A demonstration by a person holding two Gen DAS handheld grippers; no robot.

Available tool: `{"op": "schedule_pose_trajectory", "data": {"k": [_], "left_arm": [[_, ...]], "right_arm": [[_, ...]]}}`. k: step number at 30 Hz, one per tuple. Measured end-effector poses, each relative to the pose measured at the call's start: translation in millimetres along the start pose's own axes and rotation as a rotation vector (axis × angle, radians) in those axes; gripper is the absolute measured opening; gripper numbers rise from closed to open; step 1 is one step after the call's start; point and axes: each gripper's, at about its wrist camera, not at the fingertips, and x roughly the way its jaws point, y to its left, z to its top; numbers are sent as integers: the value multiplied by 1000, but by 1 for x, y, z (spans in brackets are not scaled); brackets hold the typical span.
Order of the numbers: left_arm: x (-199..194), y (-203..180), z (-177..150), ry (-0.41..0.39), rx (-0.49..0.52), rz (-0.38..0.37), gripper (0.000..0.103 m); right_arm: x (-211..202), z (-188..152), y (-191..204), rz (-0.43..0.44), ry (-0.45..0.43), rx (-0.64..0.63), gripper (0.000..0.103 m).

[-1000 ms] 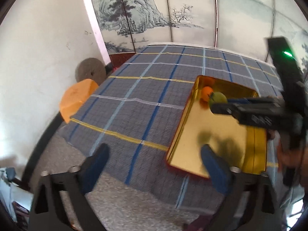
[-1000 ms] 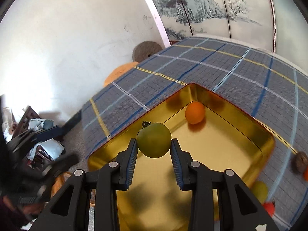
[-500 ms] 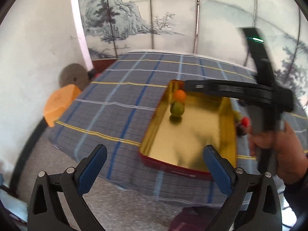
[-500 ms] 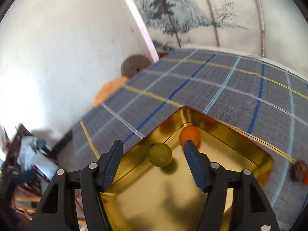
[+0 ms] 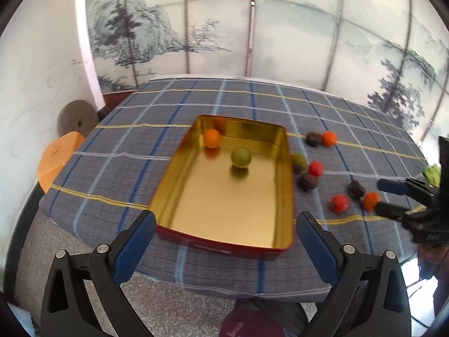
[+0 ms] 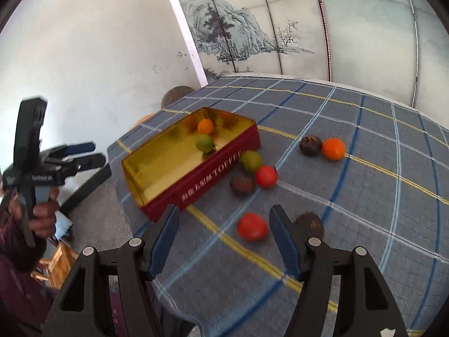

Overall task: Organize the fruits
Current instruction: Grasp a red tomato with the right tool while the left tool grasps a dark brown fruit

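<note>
Right tongs (image 6: 224, 233) spread, empty, above red fruit (image 6: 252, 227) on counter (image 6: 364, 196), near tin (image 6: 196, 181). Left tongs (image 5: 224, 238) released, empty. Fruit likely light, round, smooth, roll-prone; pinch across widest middle, gently.

2 fruits (image 5: 240, 157) in tin (image 5: 179, 174); approx 8 loose on cloth (image 5: 118, 140) beside.

Support: a table (image 5: 174, 104) under a blue-grey checked cloth (image 6: 364, 129) with yellow, white and blue lines.
Tin: a red tray (image 6: 213, 172), gold inside, near the table's front edge.
Beside the tin: a green fruit (image 6: 250, 160), a red one (image 6: 266, 176) and a dark one (image 6: 242, 184), close together.
Farther out: a dark fruit (image 6: 310, 145) touching an orange one (image 6: 333, 148).
Nearest: a red fruit (image 6: 251, 227) and a dark one (image 6: 311, 222), apart.
</note>
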Motion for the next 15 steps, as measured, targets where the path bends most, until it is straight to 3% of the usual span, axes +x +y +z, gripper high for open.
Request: {"op": "schedule_pose_trajectory", "data": {"k": [4,10,13,15], "left_arm": [[-7,-12,-3,-12,38,20,100],[-9,-26,-4,-4,78,34,100],[-6,-37,-2,7,111,31,100],[-4,-45,1,1,142,26,100]], "right_arm": [[22,-4,5,-3,44,-62,63],[69,-8,11,-80,155,-216,61],[85,-9,6,-129,210,-260,51],[77,-5,-1,-122,192,-231,30]]}}
